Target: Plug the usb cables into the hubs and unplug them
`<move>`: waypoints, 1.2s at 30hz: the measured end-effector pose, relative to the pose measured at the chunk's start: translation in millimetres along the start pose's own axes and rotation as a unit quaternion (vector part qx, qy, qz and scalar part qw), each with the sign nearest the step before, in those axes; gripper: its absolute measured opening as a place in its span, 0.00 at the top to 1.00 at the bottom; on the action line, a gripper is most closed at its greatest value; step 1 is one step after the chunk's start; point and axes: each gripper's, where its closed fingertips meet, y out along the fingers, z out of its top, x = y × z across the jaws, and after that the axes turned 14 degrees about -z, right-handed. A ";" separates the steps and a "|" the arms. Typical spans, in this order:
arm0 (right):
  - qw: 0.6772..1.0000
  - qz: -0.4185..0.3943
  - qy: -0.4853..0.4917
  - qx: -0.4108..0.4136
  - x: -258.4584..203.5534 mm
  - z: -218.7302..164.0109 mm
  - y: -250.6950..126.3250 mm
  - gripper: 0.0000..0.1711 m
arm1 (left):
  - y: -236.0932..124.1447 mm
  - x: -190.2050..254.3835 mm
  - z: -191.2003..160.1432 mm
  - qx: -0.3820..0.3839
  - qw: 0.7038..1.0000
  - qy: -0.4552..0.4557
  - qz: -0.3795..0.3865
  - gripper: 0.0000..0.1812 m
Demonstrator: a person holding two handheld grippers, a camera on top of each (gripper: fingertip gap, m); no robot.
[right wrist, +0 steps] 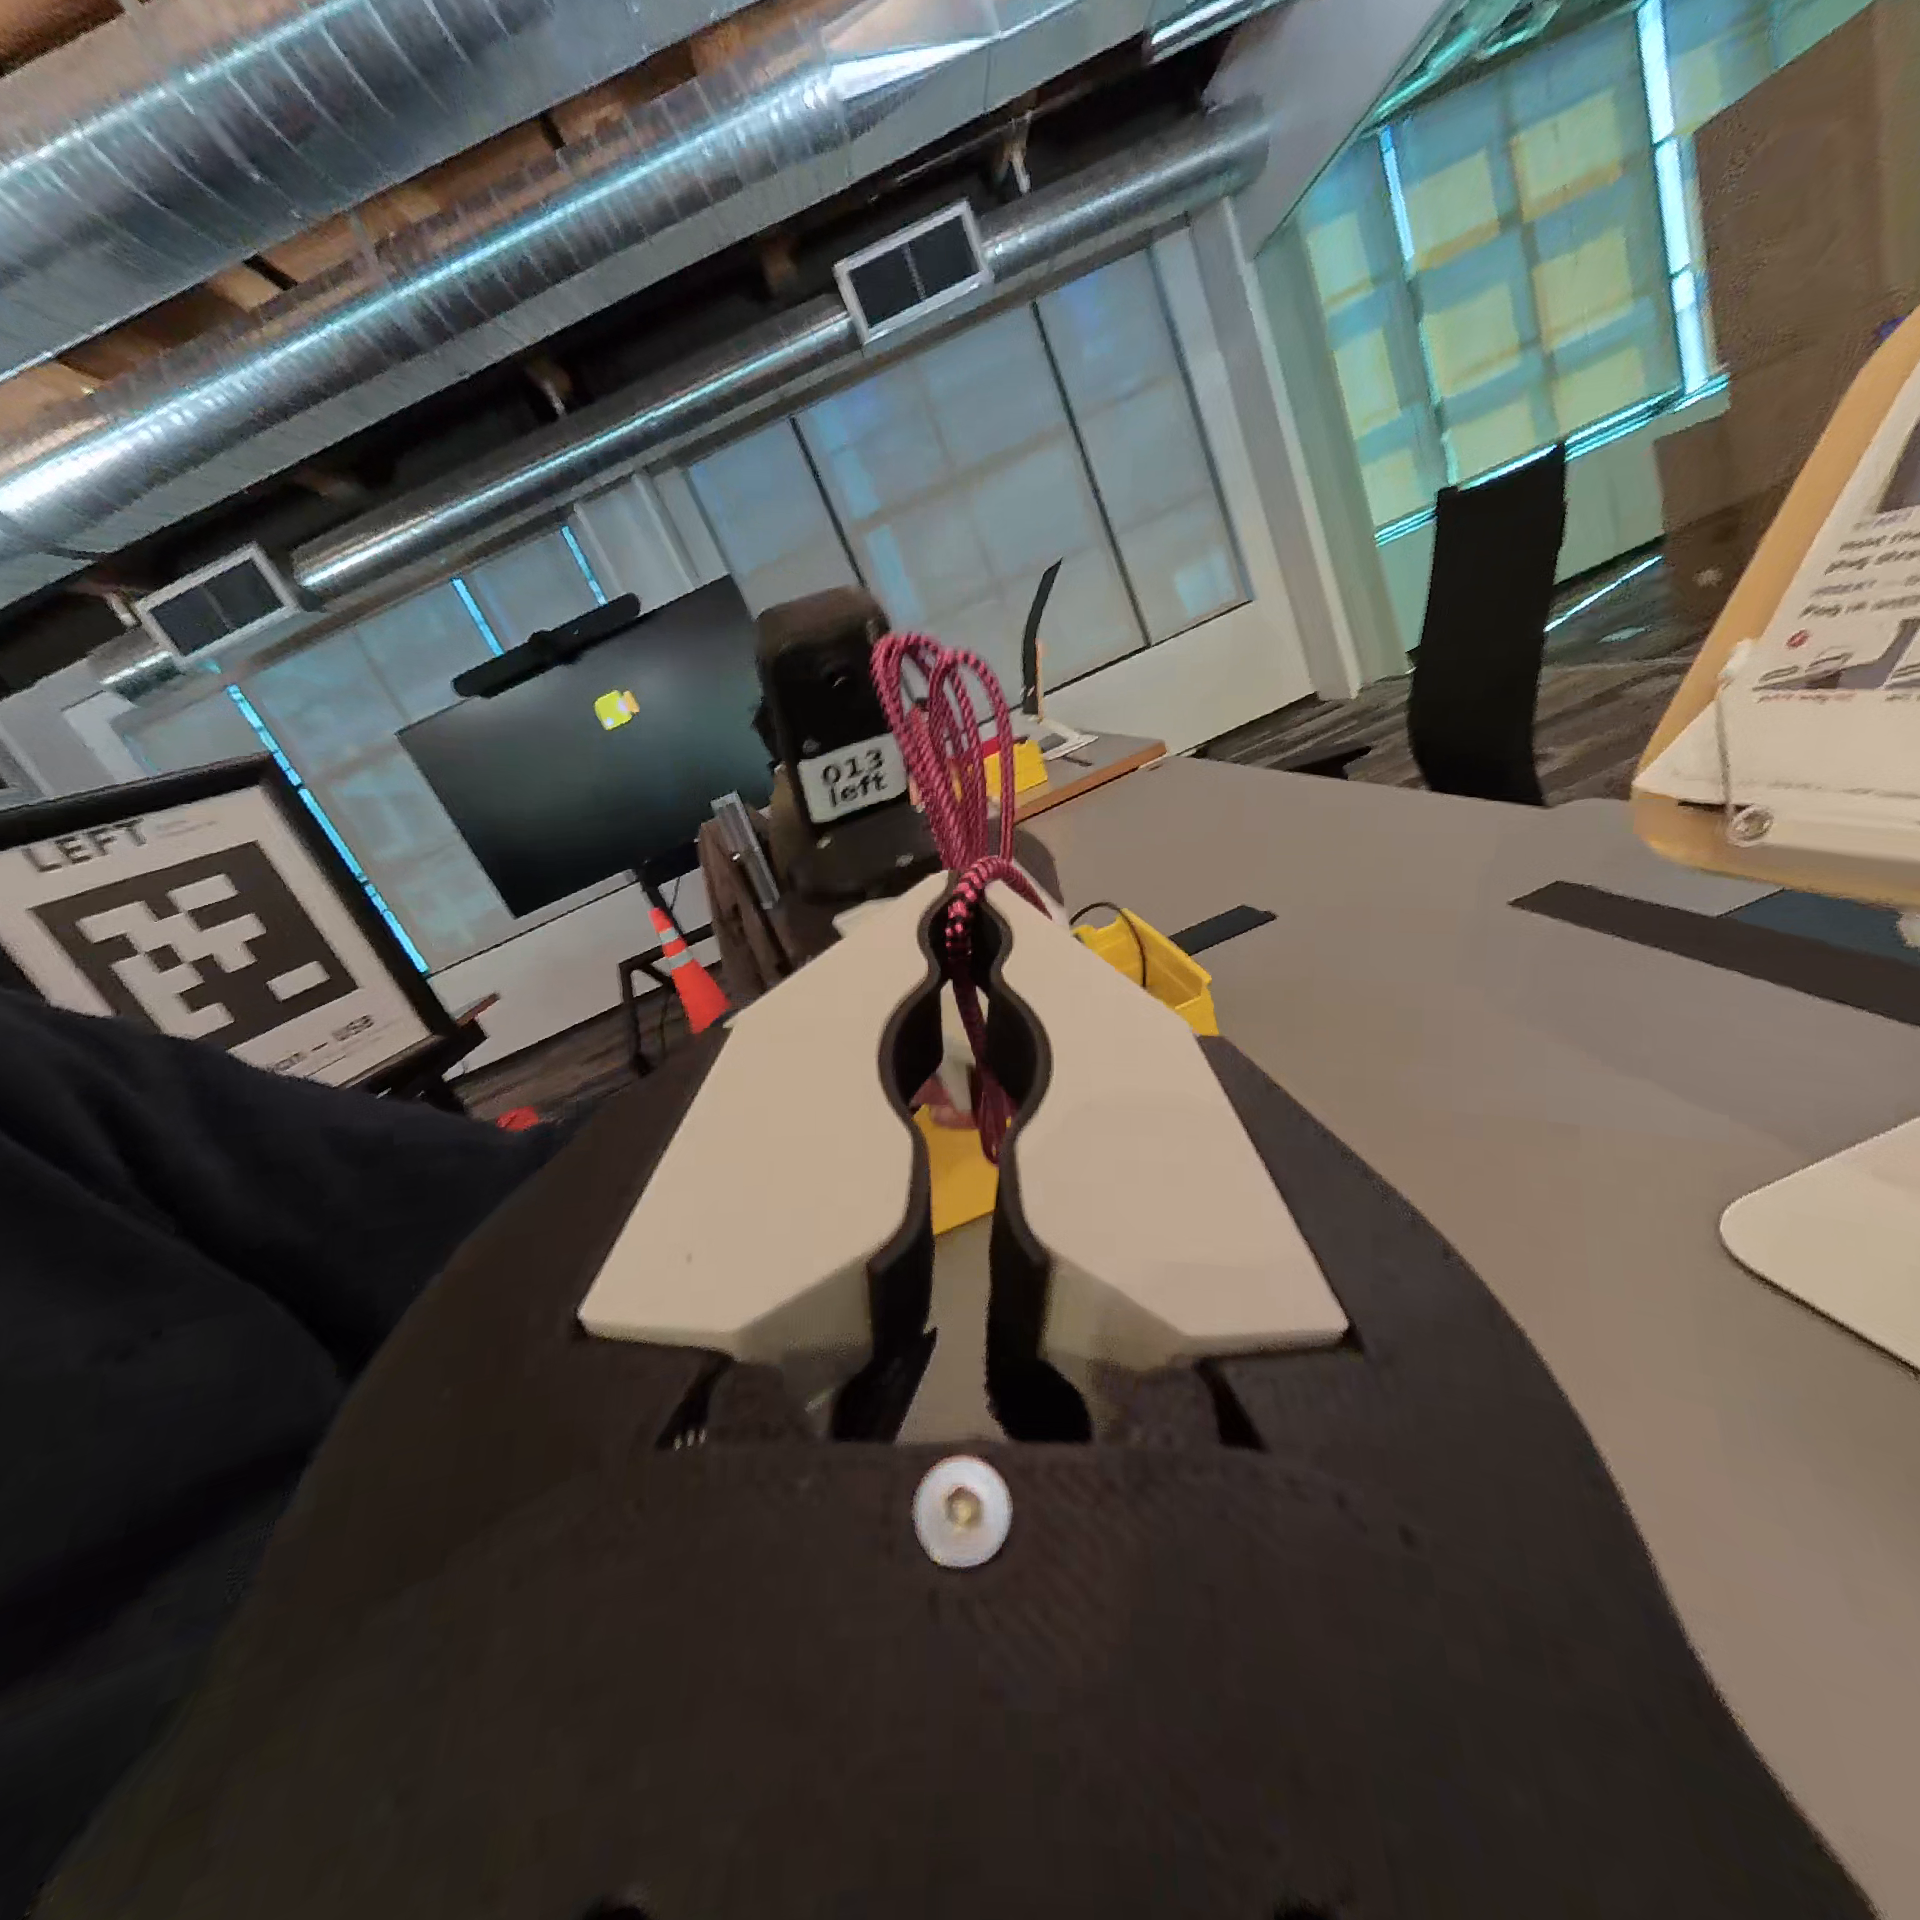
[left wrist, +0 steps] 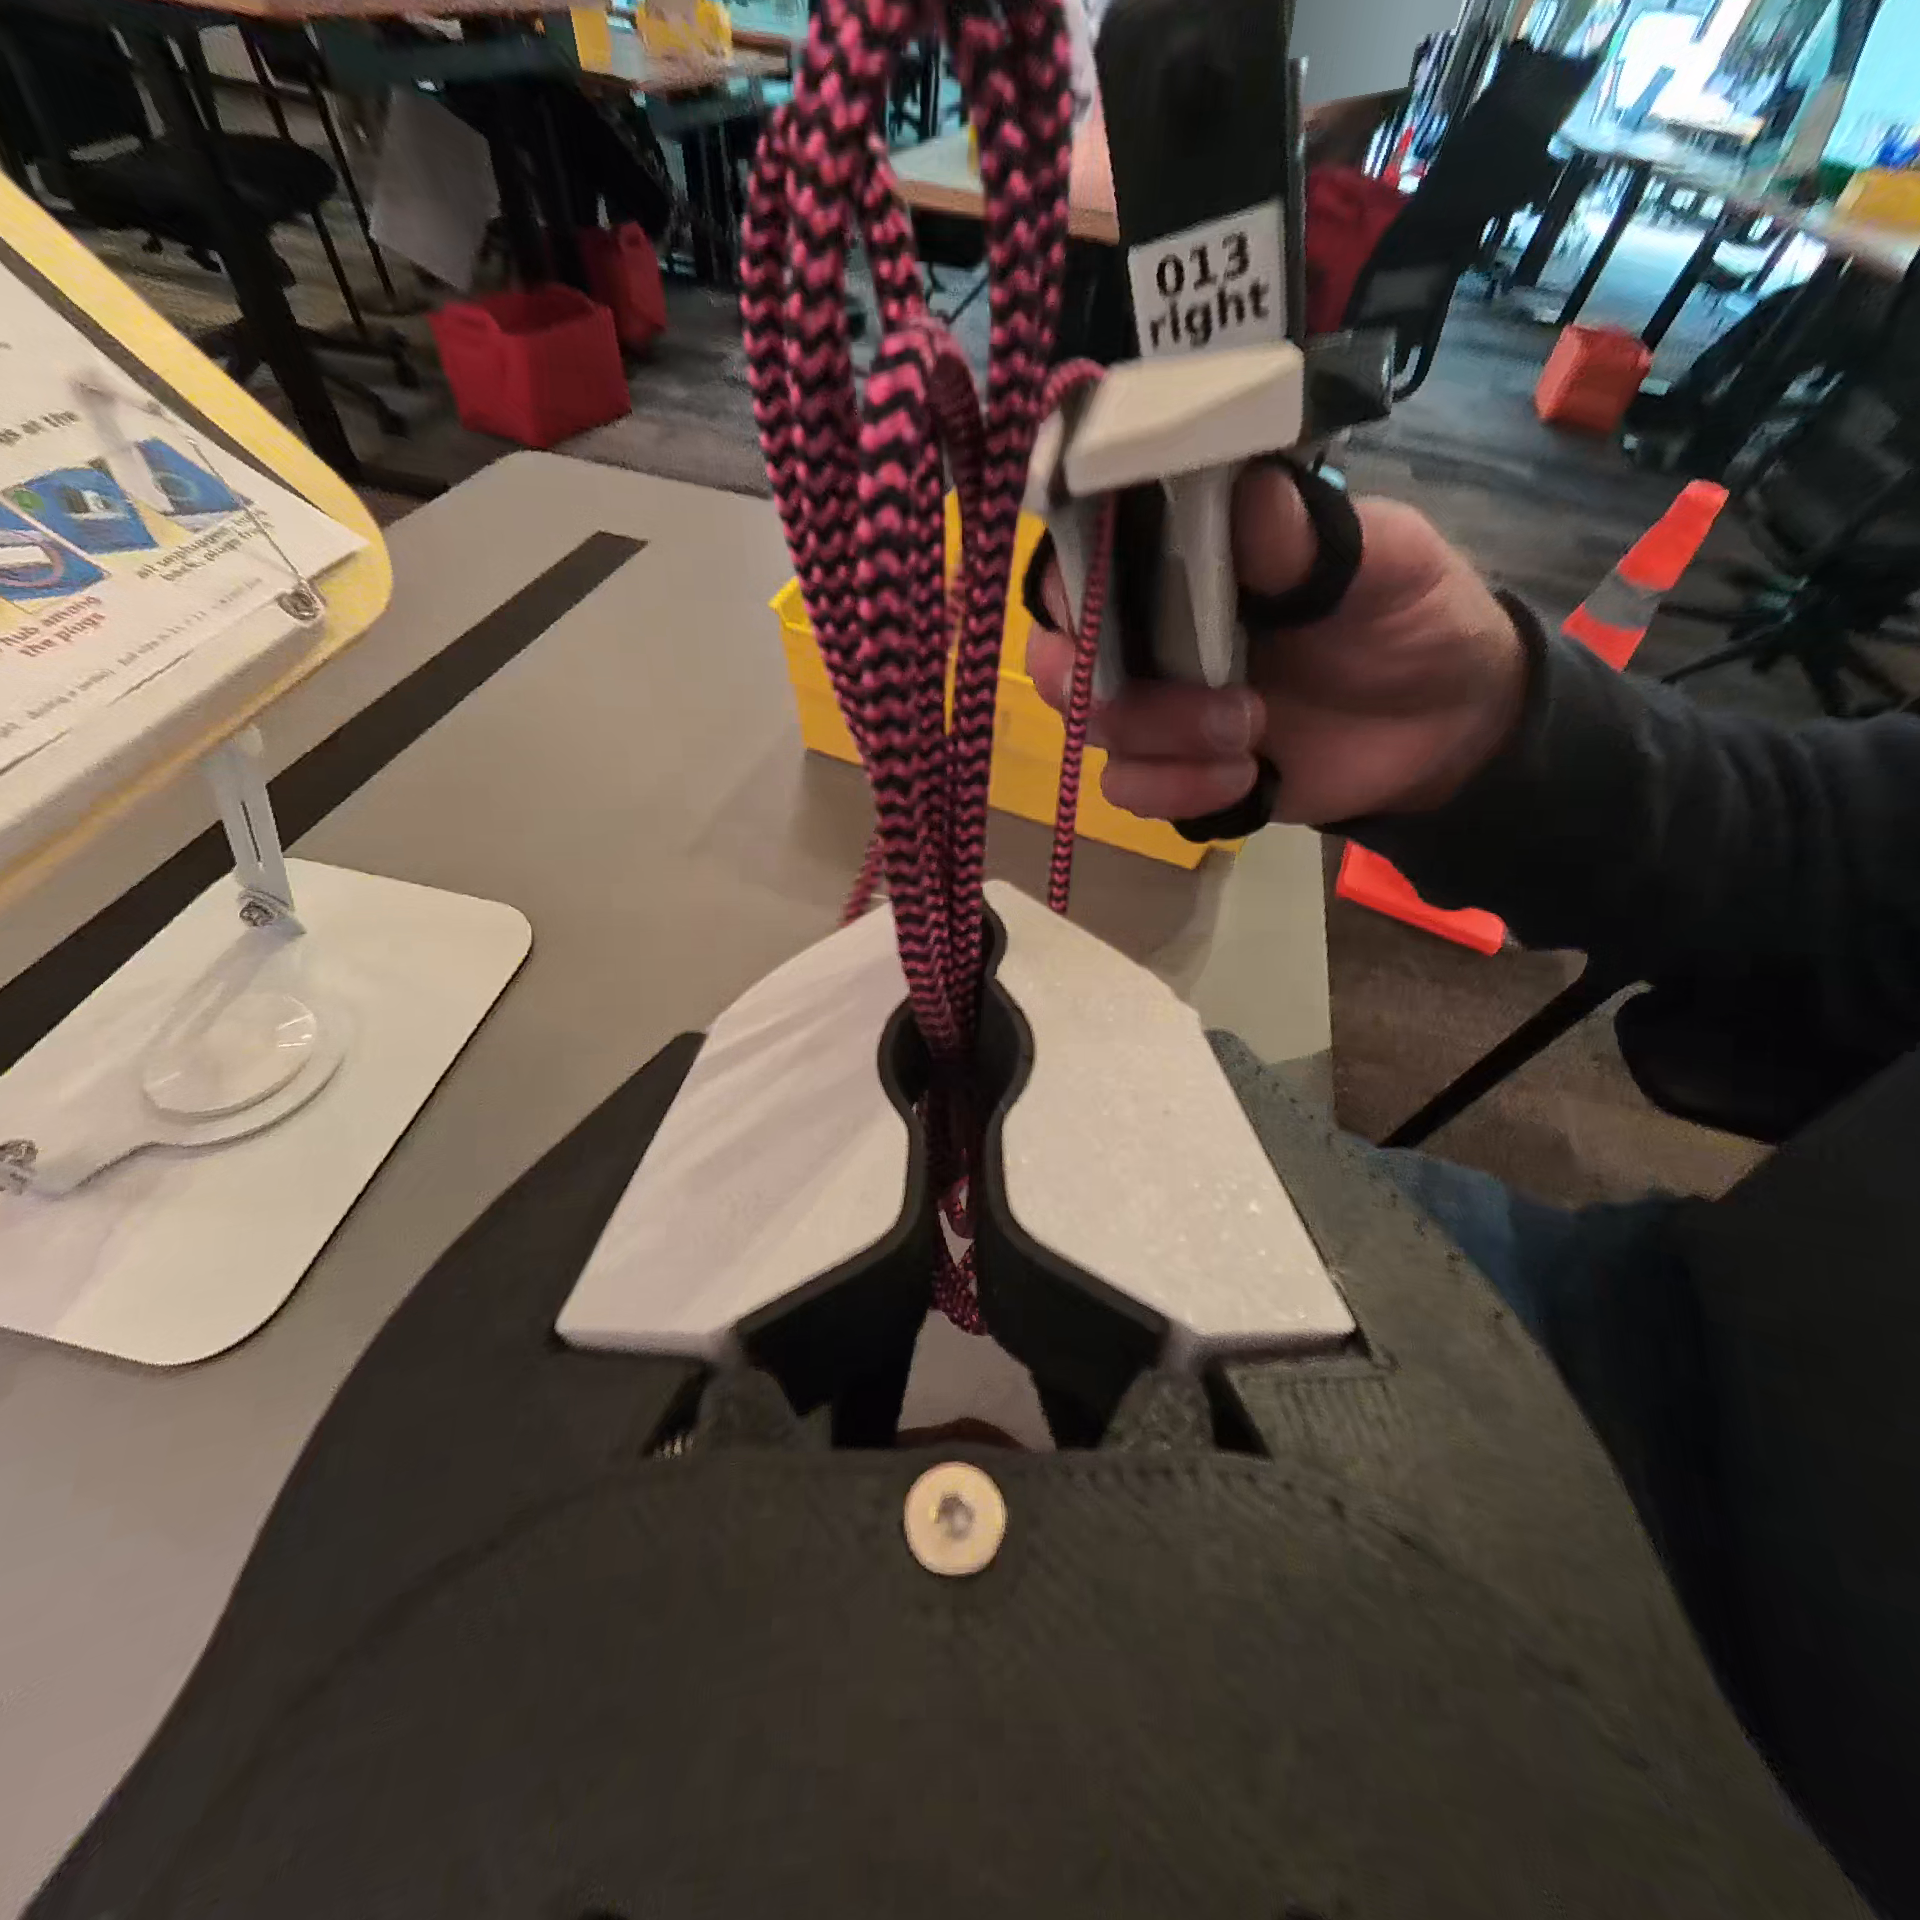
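We are in an open-plan office turned lab: exposed silver ducts (right wrist: 436, 343) overhead, glass-walled rooms, a wall screen (right wrist: 582, 769), grey desks (left wrist: 623, 748), office chairs (right wrist: 1486, 634), red bins (left wrist: 530, 364) and orange cones (left wrist: 1652, 571) on carpet.
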 end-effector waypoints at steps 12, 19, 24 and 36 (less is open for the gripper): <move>0.998 -0.026 -0.045 0.025 -6.9 4.6 31.4 1.00 | 39.5 21.9 -21.2 -0.045 0.995 -0.027 -0.082 0.98; 0.997 -0.021 -0.078 -0.009 -5.4 -5.6 31.7 1.00 | 45.7 35.7 -25.3 -0.025 0.988 -0.057 -0.144 0.98; 0.994 -0.038 -0.103 -0.004 2.3 -0.7 21.0 1.00 | 41.1 33.8 -26.3 -0.023 0.986 -0.068 -0.151 0.98; 0.981 -0.108 -0.149 -0.055 38.1 -22.5 19.6 1.00 | 45.5 43.6 -33.4 -0.050 0.977 -0.063 -0.196 0.96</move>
